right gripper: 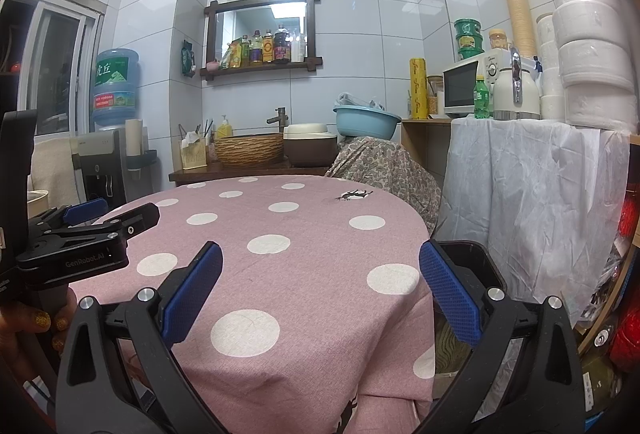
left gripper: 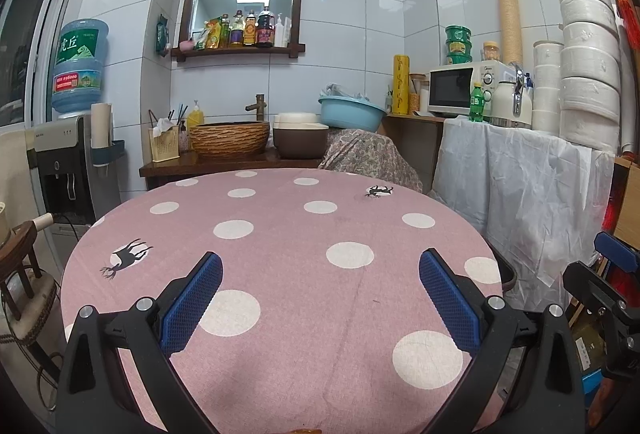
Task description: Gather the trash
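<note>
Left claw [left gripper: 320, 274] spread wide, blue ribbed pads [left gripper: 192, 302] parted, nothing between them. Hovering over the round counter draped in a pink cloth with white polka dots [left gripper: 288, 234], black deer print [left gripper: 128, 256] ahead to the left of it. Right claw [right gripper: 320, 274] likewise released and bare, poised over the counter's right edge, right pad hanging past the rim above a dark bin-like container [right gripper: 480, 266] only partly visible. Left claw also seen from the side at the left of the right wrist view [right gripper: 86, 215], gripped by a hand with gold-glitter nails [right gripper: 40, 322].

No trash discernible on the cloth ahead of either claw.

Well beyond the claws, against the white tiled wall: woven wicker basin [left gripper: 229, 137] under a bamboo-style tap, light blue plastic bowl [left gripper: 352, 111], white microwave [left gripper: 464, 89] with a green plastic bottle [left gripper: 477, 101] just in front, blue water jug on a dispenser [left gripper: 78, 67] far left.
</note>
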### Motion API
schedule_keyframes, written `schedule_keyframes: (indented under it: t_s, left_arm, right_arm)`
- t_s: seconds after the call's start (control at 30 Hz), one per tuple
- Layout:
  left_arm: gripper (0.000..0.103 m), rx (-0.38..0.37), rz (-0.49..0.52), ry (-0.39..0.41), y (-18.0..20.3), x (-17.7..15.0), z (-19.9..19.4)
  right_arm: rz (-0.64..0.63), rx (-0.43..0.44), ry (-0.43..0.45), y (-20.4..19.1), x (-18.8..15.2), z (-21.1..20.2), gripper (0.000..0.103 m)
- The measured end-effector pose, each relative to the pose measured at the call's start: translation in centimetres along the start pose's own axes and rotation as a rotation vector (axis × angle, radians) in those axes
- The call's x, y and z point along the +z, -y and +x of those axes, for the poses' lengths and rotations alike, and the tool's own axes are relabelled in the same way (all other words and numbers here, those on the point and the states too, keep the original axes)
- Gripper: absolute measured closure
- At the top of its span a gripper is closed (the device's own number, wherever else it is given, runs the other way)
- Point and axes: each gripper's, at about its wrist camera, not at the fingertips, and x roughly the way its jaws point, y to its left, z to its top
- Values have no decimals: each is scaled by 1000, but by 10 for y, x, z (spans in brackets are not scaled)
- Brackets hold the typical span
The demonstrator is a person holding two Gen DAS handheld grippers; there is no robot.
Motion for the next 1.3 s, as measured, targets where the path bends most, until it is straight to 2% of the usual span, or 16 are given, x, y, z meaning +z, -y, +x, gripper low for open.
schedule_keyframes:
  t_s: [1.3]
  left_arm:
    - [5, 5, -7, -1, 9, -4, -2]
  right_arm:
    - [0, 0, 1, 0, 0, 0, 6]
